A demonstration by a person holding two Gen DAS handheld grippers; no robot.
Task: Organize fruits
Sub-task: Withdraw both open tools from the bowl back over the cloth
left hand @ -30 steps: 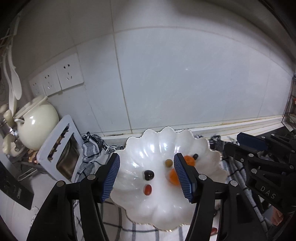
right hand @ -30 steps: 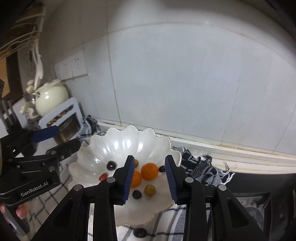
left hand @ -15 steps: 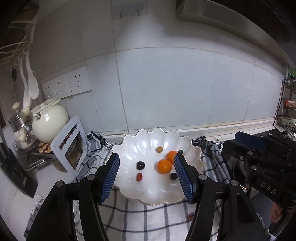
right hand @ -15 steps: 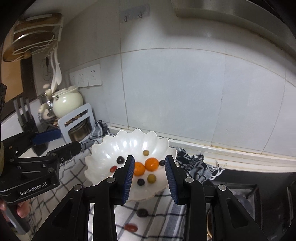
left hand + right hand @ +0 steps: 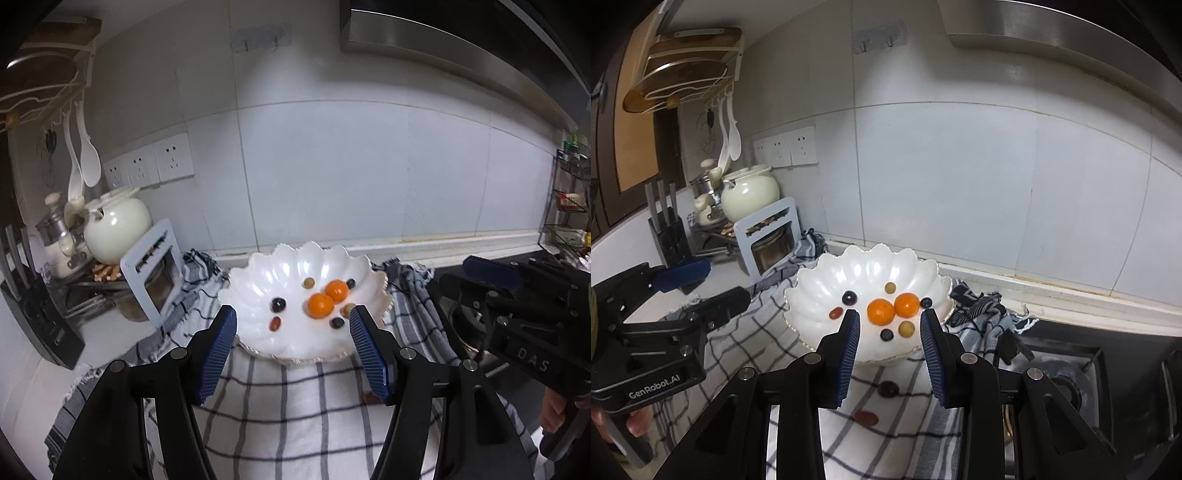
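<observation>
A white scalloped bowl (image 5: 258,266) (image 5: 827,273) sits on a checked cloth (image 5: 295,413). It holds two oranges (image 5: 320,305) (image 5: 881,312), a dark grape (image 5: 278,305), a red fruit (image 5: 274,324) and several other small fruits. On the cloth in front of the bowl lie a dark grape (image 5: 888,388) and a red fruit (image 5: 866,417). My left gripper (image 5: 293,350) hovers open before the bowl, with nothing between its fingers. My right gripper (image 5: 890,354) stands narrower but open and empty, short of the bowl and above the loose fruits.
A cream teapot (image 5: 116,225), a white rack (image 5: 155,273) and a knife block (image 5: 670,236) stand at the left. Wall sockets (image 5: 147,168) are above them. A gas hob (image 5: 1067,384) lies to the right of the cloth. A tiled wall rises behind the bowl.
Both grippers have drawn back from the bowl, which looks smaller now. More cloth shows, and the two loose fruits on it have come into the right wrist view.
</observation>
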